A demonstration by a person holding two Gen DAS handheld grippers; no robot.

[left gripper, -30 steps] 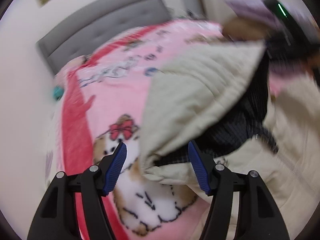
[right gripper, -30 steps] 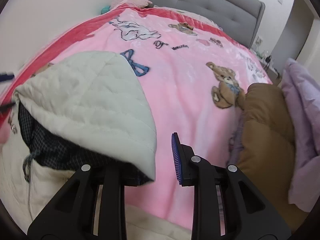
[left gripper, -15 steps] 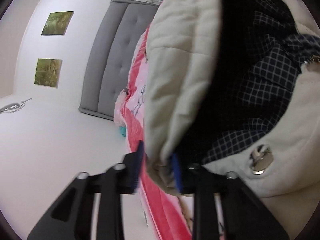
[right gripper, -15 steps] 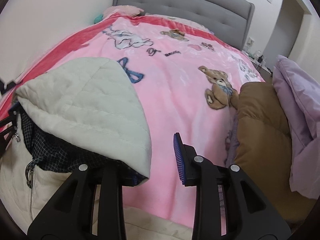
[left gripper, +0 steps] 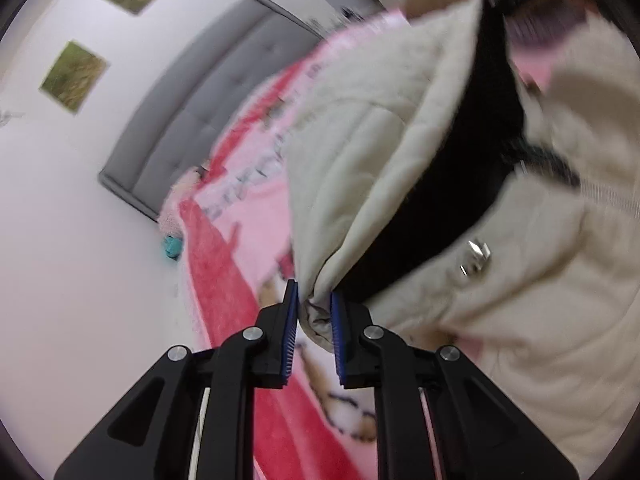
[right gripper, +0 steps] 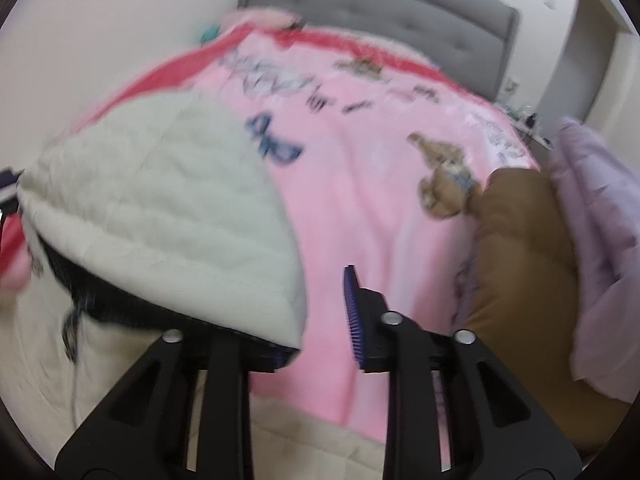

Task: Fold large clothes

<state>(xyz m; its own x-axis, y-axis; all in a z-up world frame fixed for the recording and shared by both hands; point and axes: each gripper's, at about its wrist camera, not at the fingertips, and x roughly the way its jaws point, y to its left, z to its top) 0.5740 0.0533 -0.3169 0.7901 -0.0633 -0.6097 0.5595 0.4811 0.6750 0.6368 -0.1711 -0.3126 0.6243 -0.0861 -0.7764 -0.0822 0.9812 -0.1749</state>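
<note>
A cream quilted hooded jacket (left gripper: 540,280) with dark checked lining lies on a pink blanket on the bed. My left gripper (left gripper: 314,316) is shut on the corner of its hood (left gripper: 360,152) and holds it lifted. In the right wrist view the hood (right gripper: 160,208) lies over my left finger, whose pad is hidden under it. My right gripper (right gripper: 320,320) is open; its right finger (right gripper: 354,312) stands free over the pink blanket (right gripper: 380,200).
A grey padded headboard (right gripper: 380,4) stands at the far end of the bed. A brown garment (right gripper: 520,260) and a lilac one (right gripper: 600,240) lie piled at the right. Two green pictures (left gripper: 76,76) hang on the white wall.
My left gripper closed on the hood corner a second ago and has since swung with it, blurring the view. The right gripper stayed open and tilted slightly.
</note>
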